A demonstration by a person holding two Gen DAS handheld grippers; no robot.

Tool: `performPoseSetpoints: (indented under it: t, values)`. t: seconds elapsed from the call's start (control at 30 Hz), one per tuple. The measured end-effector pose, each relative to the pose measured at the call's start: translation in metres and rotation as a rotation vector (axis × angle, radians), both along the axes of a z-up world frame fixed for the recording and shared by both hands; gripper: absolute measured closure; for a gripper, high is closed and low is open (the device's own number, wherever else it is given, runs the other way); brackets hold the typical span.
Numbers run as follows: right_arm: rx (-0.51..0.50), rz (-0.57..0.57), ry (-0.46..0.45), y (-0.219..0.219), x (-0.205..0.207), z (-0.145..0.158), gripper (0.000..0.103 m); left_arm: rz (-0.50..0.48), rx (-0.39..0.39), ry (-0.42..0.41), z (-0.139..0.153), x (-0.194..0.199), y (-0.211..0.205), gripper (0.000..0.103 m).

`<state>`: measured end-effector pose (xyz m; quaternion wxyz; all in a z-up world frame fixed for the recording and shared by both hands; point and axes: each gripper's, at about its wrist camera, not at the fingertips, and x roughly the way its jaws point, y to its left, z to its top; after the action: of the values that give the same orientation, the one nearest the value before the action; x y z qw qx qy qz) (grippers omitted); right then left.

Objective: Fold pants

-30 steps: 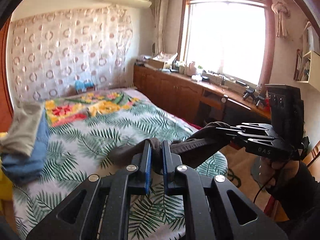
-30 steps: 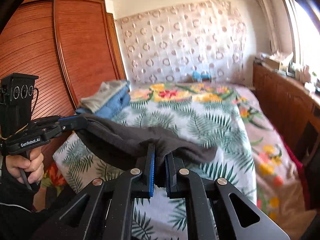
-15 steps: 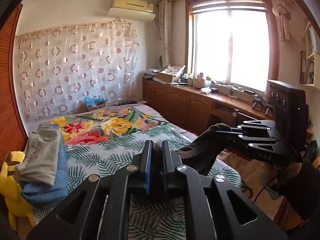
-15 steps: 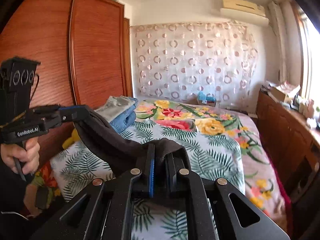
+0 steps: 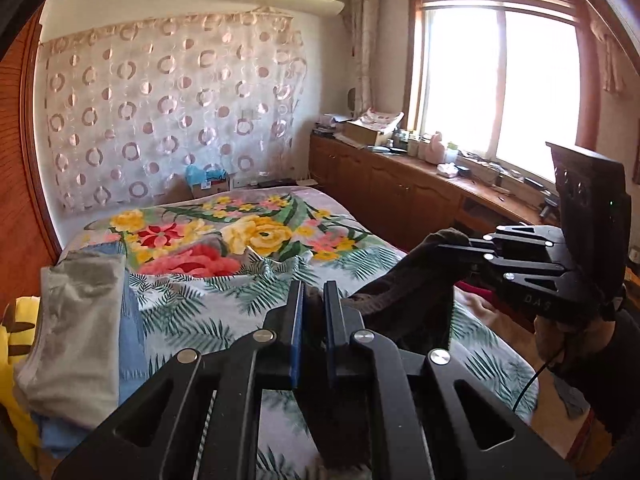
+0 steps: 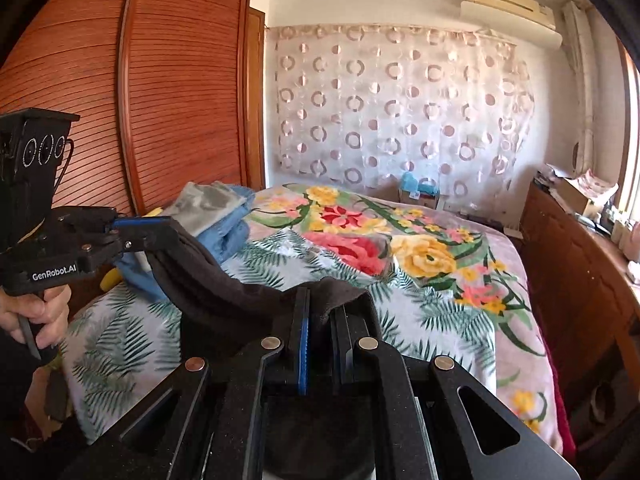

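Dark brown pants hang in the air above the bed, stretched between both grippers. My left gripper is shut on one end of the waistband; it also shows in the right wrist view. My right gripper is shut on the other end of the pants; it also shows in the left wrist view. The cloth sags between them and drops out of sight below both cameras.
The bed has a leaf and flower cover. A stack of folded grey and blue clothes lies on its left side, over something yellow. A wooden wardrobe stands left, a counter under the window right.
Both grippers have lifted the pants higher off the bed and the views have tilted up toward the far wall. The grip on the cloth is unchanged.
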<state>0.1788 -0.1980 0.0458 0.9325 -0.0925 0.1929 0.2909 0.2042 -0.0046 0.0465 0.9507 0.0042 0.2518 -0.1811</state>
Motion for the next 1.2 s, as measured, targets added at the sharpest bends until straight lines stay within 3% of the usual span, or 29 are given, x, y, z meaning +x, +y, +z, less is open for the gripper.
performPoseSetpoints:
  t: [0.2, 0.4, 0.6, 0.8, 0.97, 1.1, 1.2]
  values:
    - [-0.01, -0.016, -0.037, 0.022, 0.05, 0.018, 0.095, 0.018, 0.017, -0.053, 0.029, 0.035, 0.002, 0.093]
    - [0.06, -0.042, -0.12, 0.03, 0.056, 0.052, 0.095, 0.014, 0.021, -0.147, 0.062, 0.033, 0.006, 0.093]
    - [0.06, -0.017, -0.038, 0.033, 0.042, 0.018, 0.095, 0.023, 0.055, -0.068, 0.023, 0.018, 0.01, 0.093]
    - [0.015, 0.013, 0.078, 0.037, 0.016, -0.024, 0.095, 0.016, 0.028, 0.038, -0.025, -0.016, 0.012, 0.093]
    - [-0.004, 0.008, 0.139, 0.039, -0.003, -0.037, 0.095, 0.014, 0.004, 0.07, -0.037, -0.041, 0.01, 0.093]
    - [0.0, -0.001, 0.167, 0.034, -0.016, -0.036, 0.095, 0.03, 0.042, 0.058, -0.044, -0.061, 0.004, 0.093]
    - [-0.006, -0.007, 0.178, 0.039, -0.022, -0.041, 0.095, 0.03, 0.028, 0.072, -0.051, -0.073, 0.005, 0.093]
